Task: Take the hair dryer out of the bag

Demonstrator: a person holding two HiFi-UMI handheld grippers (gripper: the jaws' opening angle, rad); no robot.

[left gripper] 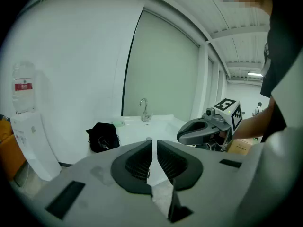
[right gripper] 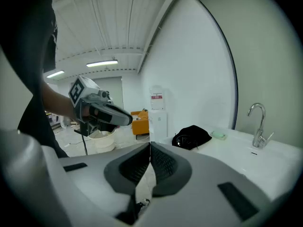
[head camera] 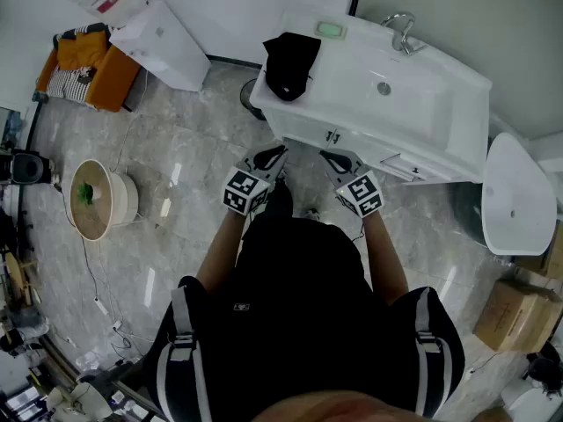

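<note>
The white vanity [head camera: 457, 104] fills the space ahead, with a white water dispenser [head camera: 167, 42] off to its left. The black bag [head camera: 288, 60] lies on the counter's left end beside the basin, its contents hidden, and a green soap dish [head camera: 331, 30] sits just behind it. The left gripper [head camera: 274, 155] and right gripper [head camera: 332, 158] hover before the vanity front, jaws together and empty. The counter edge lies between them and the bag.

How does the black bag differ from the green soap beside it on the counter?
The black bag is dark, soft and slumped; the green soap is pale, flat and neat-edged. The bag is far larger than the soap. The bag sits at the left end of the white counter; the soap lies behind it, nearer the wall. Both rest on that counter.
</note>
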